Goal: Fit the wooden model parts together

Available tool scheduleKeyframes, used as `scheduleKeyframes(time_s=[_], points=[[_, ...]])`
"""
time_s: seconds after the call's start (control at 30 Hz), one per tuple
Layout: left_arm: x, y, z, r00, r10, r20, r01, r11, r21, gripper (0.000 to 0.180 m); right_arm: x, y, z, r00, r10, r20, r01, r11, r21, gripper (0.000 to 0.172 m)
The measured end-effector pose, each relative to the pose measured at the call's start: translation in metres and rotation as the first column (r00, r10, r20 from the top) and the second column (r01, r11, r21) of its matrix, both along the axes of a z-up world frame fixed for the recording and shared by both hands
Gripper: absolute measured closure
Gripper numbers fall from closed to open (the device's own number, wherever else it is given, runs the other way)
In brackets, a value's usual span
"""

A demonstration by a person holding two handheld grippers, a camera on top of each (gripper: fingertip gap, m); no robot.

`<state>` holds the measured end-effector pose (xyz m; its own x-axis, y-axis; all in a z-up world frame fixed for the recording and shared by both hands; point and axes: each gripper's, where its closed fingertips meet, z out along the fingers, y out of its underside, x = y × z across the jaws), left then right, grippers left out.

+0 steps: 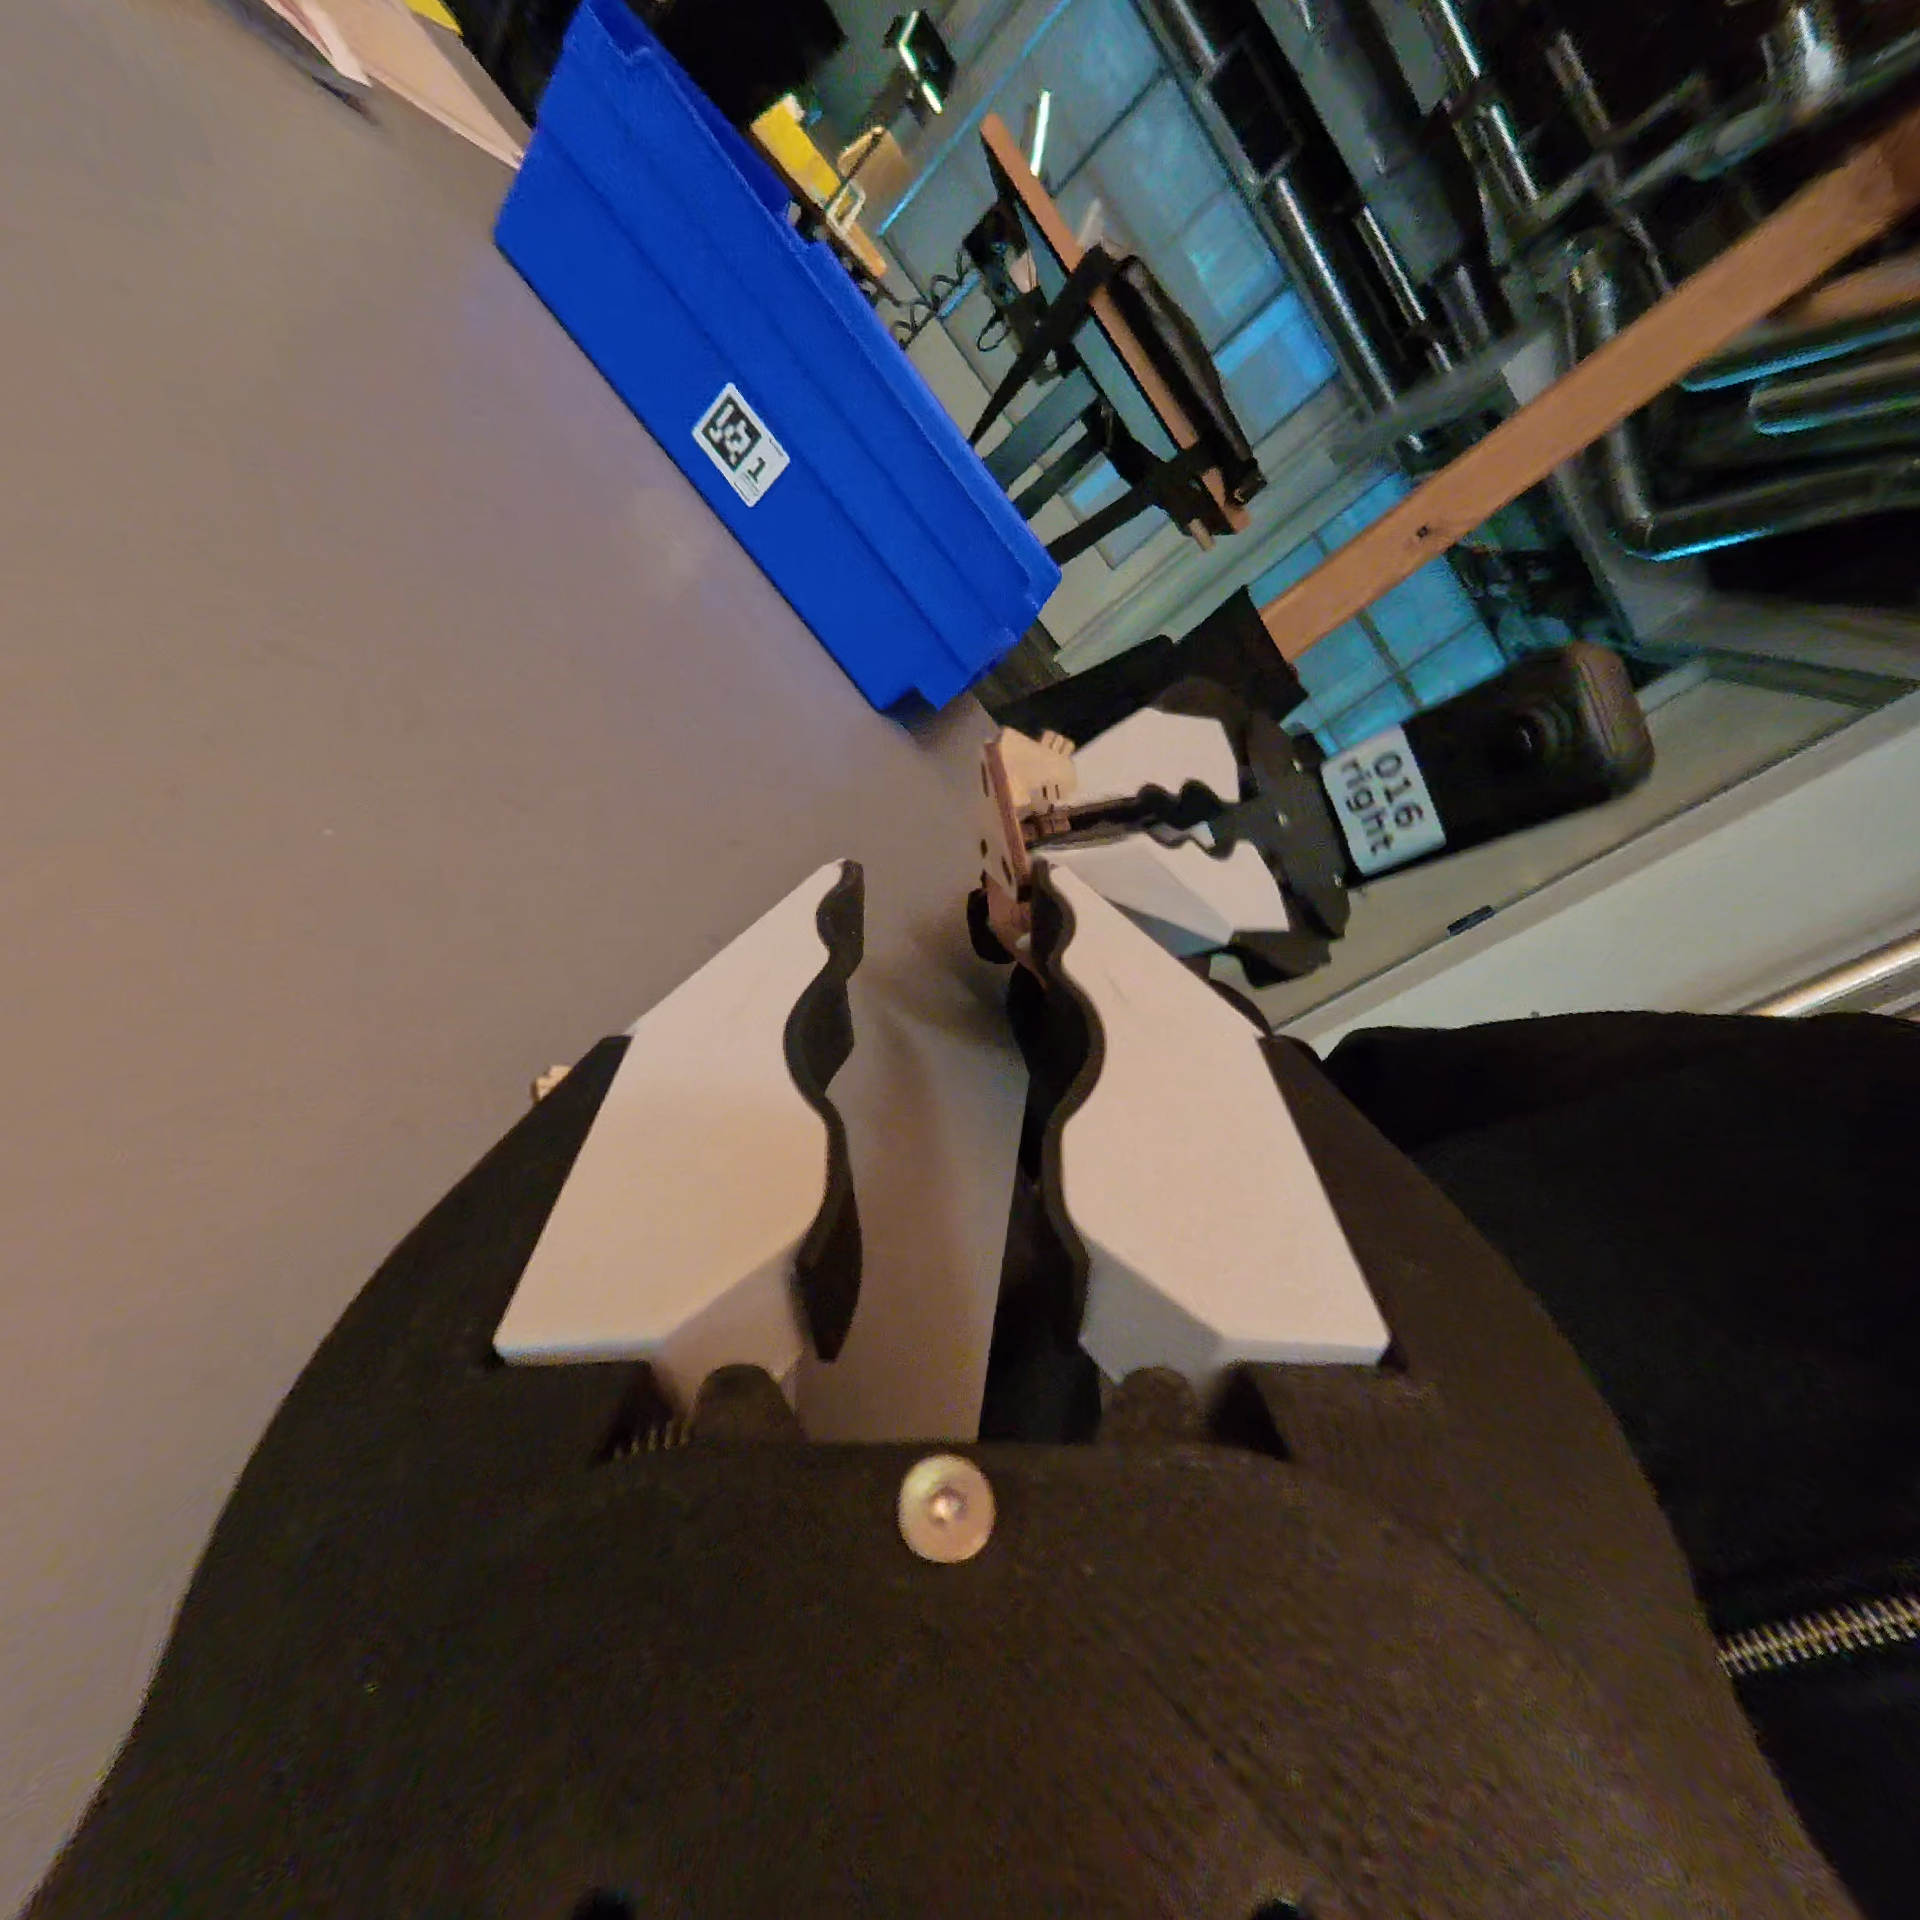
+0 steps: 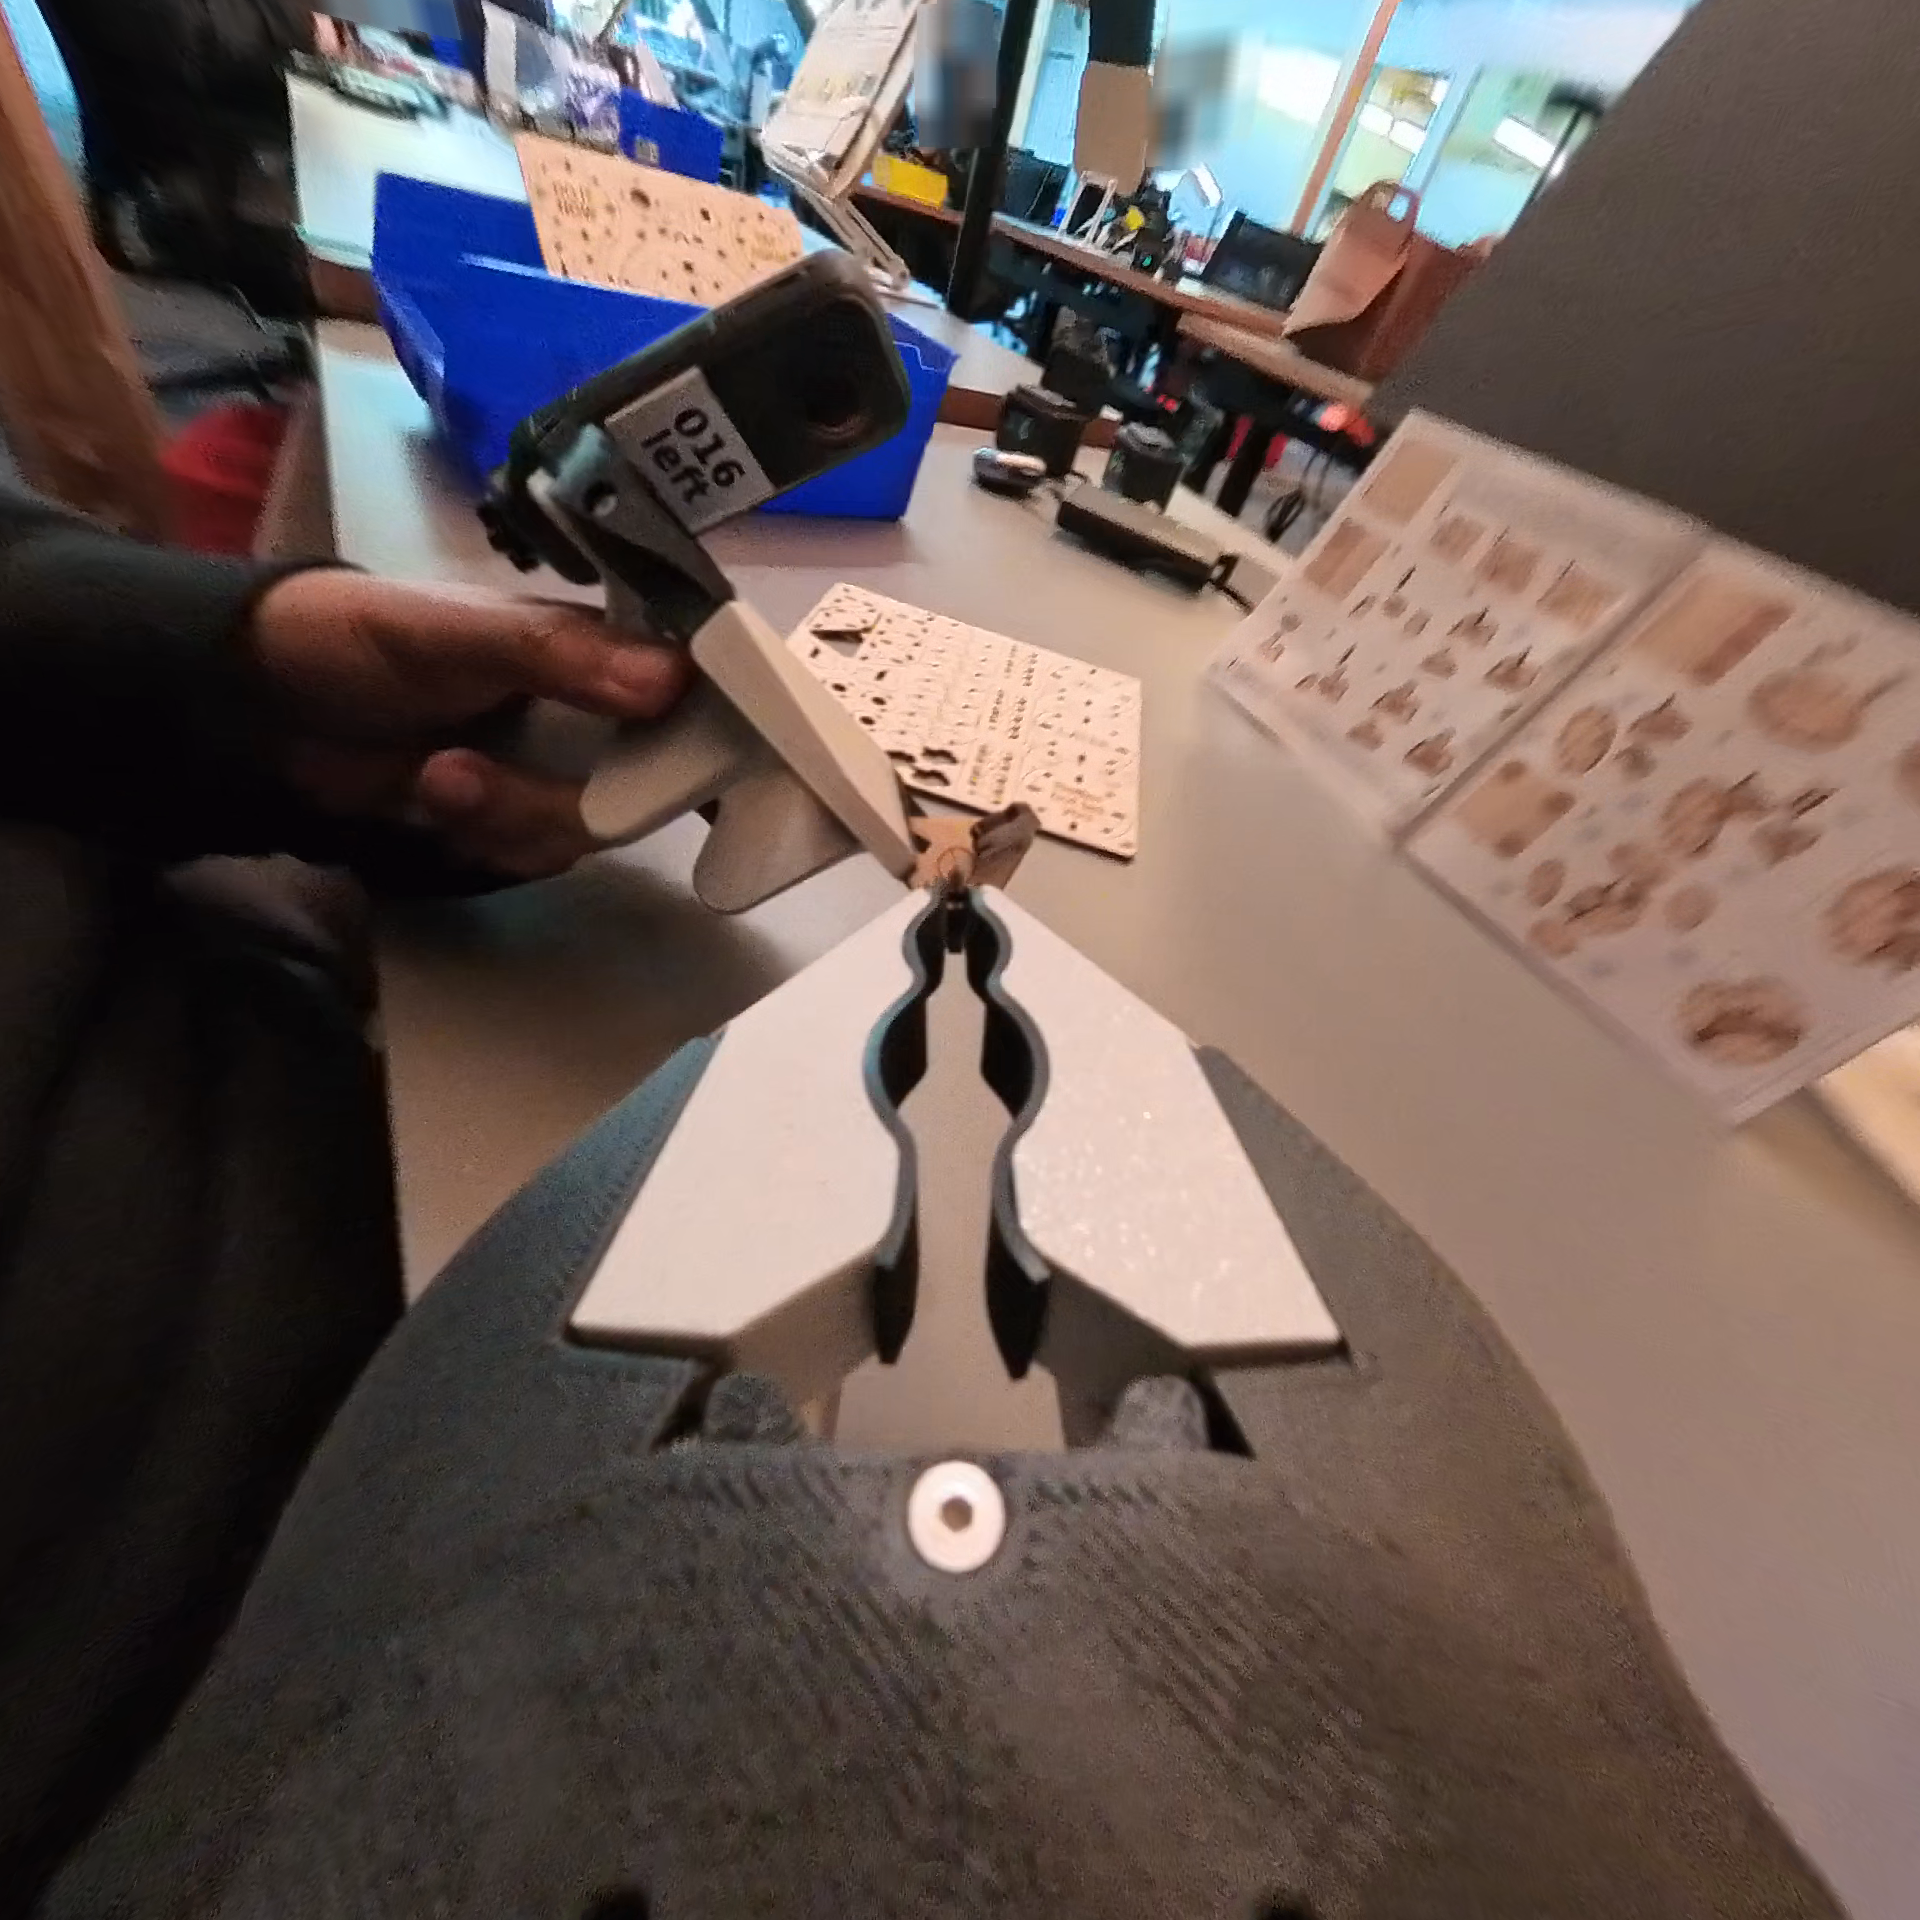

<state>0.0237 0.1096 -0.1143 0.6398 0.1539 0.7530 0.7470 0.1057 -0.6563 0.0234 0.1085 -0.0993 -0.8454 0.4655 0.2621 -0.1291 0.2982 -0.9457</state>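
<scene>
Mostly: 1 grey table (image 2: 1351,1039) carries everything, seen from 2 hand-held grippers that meet at a small wooden assembly just above its surface.
Blue bin: a long blue plastic bin (image 1: 769,395) stands at the far left of the table; in the right wrist view a pale punched plywood sheet (image 2: 665,239) leans inside it – nothing else in it can be made out.
Printed sheets: 2 illustrated sheets (image 2: 1558,748) lie at the right, blurred.
Flat plywood sheet: a second cut-out sheet (image 2: 987,717) lies on the table beyond the fingertips, several shapes already missing from it.
Left gripper: the left gripper (image 1: 951,883), held by a hand (image 2: 457,717), has its fingers parted; only 1 tip (image 1: 1049,914) rests against the assembly, the other stands clear of it.
Right gripper: the right gripper (image 2: 951,914) has its tips closed on a thin tab of the assembly, both pads pressed to it.
Wooden assembly: the small wooden assembly (image 1: 1013,821) hangs between the 2 grippers – thin laser-cut pieces slotted together.
Handling: probably very light, stiff and brittle; slender tabs could snap, so the flat faces look like the safer place to hold.
</scene>
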Motion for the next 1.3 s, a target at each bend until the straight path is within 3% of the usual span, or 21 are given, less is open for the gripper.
scheduleKeyframes(time_s=[0.17, 0.47, 0.67, 0.83, 1.0, 1.2, 1.3], points=[[0.0, 0.003, 0.004, 0.999, -0.001, 0.032, 0.0, 0.999, 0.035, 0.178, -0.001, -0.004, -0.006, 0.985, -0.03, -0.17, 0.048, 0.994, 0.103, 0.172], [-0.007, 0.008, 0.003, 0.993, 0.117, -0.011, -0.117, 0.992, -0.035, 0.179, -0.006, 0.002, -0.008, 0.956, -0.116, -0.27, 0.154, 0.98, 0.127, 0.172], [-0.01, 0.019, 0.015, 0.99, 0.136, -0.024, -0.137, 0.99, -0.022, 0.179, -0.007, 0.015, 0.006, 0.98, -0.127, -0.156, 0.125, 0.992, -0.025, 0.172], [-0.011, 0.019, 0.015, 0.987, 0.161, 0.009, -0.161, 0.987, -0.001, 0.179, -0.006, 0.015, 0.006, 0.891, -0.189, -0.414, 0.262, 0.956, 0.129, 0.172], [-0.011, 0.018, 0.018, 0.987, 0.15, 0.059, -0.154, 0.986, 0.064, 0.18, -0.005, 0.014, 0.008, 0.932, -0.178, -0.315, 0.207, 0.976, 0.061, 0.172], [-0.012, 0.015, 0.011, 0.985, 0.157, 0.077, -0.161, 0.985, 0.061, 0.179, -0.005, 0.011, 0.001, 0.842, -0.174, -0.511, 0.317, 0.926, 0.206, 0.172], [-0.013, 0.015, 0.012, 0.983, 0.184, -0.013, -0.184, 0.983, -0.002, 0.178, -0.006, 0.011, 0.002, 0.859, -0.215, -0.465, 0.324, 0.931, 0.169, 0.172]])
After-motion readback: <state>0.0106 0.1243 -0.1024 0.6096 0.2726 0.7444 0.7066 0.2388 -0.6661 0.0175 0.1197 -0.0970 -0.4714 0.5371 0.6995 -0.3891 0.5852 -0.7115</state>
